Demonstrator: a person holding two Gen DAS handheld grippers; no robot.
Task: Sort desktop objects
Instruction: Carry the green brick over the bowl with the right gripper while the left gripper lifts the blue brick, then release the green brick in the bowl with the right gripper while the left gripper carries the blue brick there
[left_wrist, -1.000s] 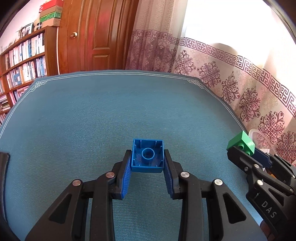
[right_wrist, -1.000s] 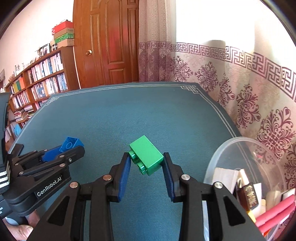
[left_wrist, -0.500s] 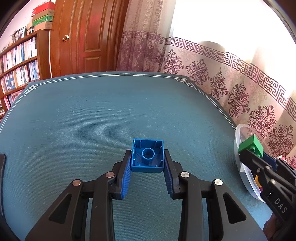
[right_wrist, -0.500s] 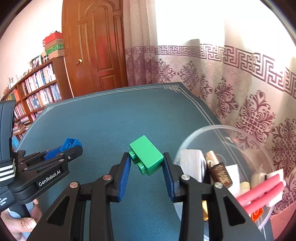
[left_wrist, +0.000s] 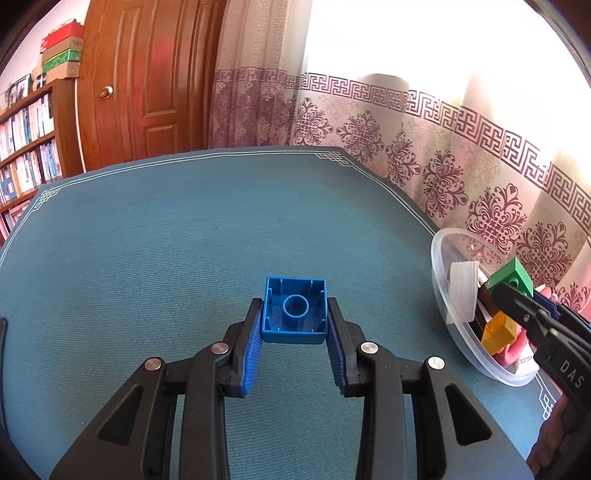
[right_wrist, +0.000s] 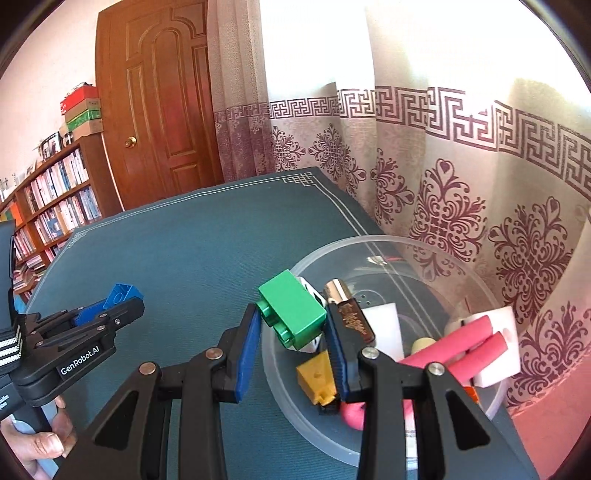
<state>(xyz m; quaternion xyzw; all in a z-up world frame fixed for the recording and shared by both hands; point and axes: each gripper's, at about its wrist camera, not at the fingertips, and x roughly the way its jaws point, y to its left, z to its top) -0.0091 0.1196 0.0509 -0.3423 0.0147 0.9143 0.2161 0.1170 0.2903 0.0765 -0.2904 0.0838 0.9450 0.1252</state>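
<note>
My left gripper (left_wrist: 294, 325) is shut on a blue brick (left_wrist: 295, 309), hollow underside toward the camera, held above the teal table (left_wrist: 184, 240). The blue brick also shows in the right wrist view (right_wrist: 123, 295). My right gripper (right_wrist: 293, 325) is shut on a green brick (right_wrist: 291, 314) and holds it over the near left rim of a clear plastic bowl (right_wrist: 388, 247). In the left wrist view the green brick (left_wrist: 511, 275) hangs over the bowl (left_wrist: 441, 280) at the right.
The bowl holds a yellow brick (right_wrist: 317, 380), pink foam rollers (right_wrist: 476, 343), white blocks (right_wrist: 384, 325) and a brown lipstick-like tube (right_wrist: 349, 310). A patterned curtain (right_wrist: 461, 166) hangs behind the table's right edge. A wooden door (left_wrist: 147, 81) and a bookshelf (left_wrist: 26, 147) stand beyond.
My right gripper has carried the green brick to the right, from over the table to over the bowl's rim. My left gripper still holds the blue brick and has turned toward the bowl.
</note>
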